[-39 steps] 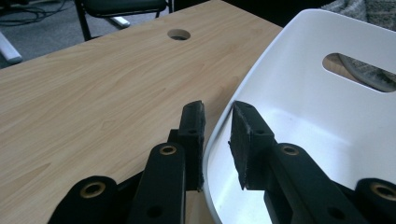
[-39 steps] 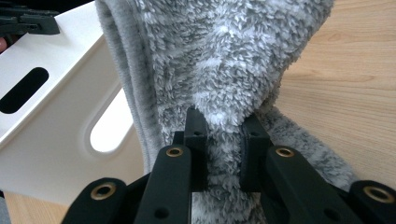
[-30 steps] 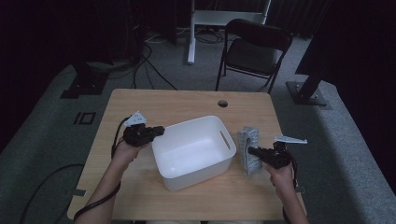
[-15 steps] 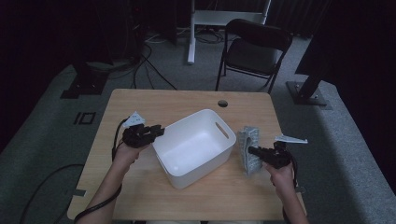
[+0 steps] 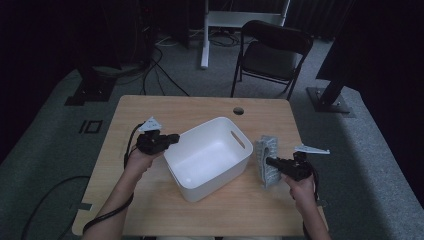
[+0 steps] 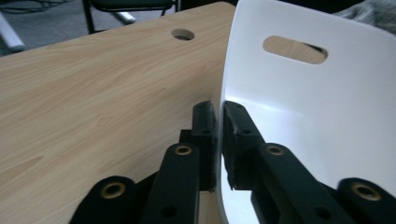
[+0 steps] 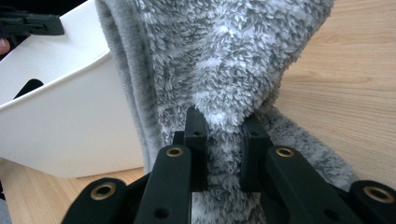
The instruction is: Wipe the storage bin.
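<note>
A white plastic basket [image 5: 207,156] with slot handles stands in the middle of the table, tipped up on its left side. My left gripper [image 5: 171,138] is shut on its left rim; in the left gripper view the rim [image 6: 224,84] runs between the jaws of the left gripper [image 6: 218,122]. A grey fluffy towel [image 5: 266,160] is folded and held upright just right of the basket. My right gripper [image 5: 270,161] is shut on the towel [image 7: 219,60], whose pile bunches between the jaws of the right gripper [image 7: 223,127].
The wooden table [image 5: 150,112] has a round cable hole [image 5: 238,110] near its far edge. A black folding chair [image 5: 272,52] stands behind the table. Cables lie on the carpet at the left.
The basket's left side has been lifted and the basket has turned, its right end swinging toward the towel. The right gripper and towel have stayed in place.
</note>
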### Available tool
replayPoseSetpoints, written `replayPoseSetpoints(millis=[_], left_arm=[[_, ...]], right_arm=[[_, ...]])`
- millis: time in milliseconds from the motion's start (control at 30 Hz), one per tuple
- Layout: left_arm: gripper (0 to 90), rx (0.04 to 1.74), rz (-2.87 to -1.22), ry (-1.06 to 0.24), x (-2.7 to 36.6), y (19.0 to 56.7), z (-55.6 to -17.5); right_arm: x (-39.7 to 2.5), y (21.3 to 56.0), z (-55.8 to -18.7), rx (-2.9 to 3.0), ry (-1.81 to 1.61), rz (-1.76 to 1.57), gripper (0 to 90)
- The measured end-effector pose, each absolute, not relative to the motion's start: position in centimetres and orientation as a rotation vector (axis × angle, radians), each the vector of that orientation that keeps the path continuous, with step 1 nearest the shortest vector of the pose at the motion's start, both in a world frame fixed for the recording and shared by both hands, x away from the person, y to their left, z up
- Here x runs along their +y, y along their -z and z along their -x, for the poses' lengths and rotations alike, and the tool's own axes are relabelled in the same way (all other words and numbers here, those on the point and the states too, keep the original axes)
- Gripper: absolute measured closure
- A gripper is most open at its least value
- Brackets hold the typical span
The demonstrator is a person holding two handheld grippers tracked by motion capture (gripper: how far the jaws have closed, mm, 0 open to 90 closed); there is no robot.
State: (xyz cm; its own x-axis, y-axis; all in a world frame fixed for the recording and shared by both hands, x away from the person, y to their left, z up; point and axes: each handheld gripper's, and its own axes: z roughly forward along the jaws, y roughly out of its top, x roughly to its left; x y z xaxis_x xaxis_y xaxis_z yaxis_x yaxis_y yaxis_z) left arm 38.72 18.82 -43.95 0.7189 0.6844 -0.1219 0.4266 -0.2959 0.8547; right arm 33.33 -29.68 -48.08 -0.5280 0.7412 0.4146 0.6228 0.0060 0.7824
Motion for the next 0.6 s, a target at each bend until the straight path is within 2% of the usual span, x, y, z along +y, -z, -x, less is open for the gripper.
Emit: replayPoseSetpoints(millis=[133, 367, 600], left_arm=[[86.4, 0.875, -1.923, -0.325, 19.0, 44.0, -38.2], [87.5, 0.966, -1.901, -0.408, 19.2, 43.9, -36.7], [85.4, 0.991, -1.855, -0.361, 19.6, 44.2, -36.3]], right_arm=[[-29.7, 48.0, -33.3, 2.143, -1.558, -1.457, 77.8], [-29.7, 48.2, -33.4, 2.149, -1.555, -1.46, 77.8], [-29.3, 48.2, -33.5, 2.156, -1.558, -1.452, 77.8]])
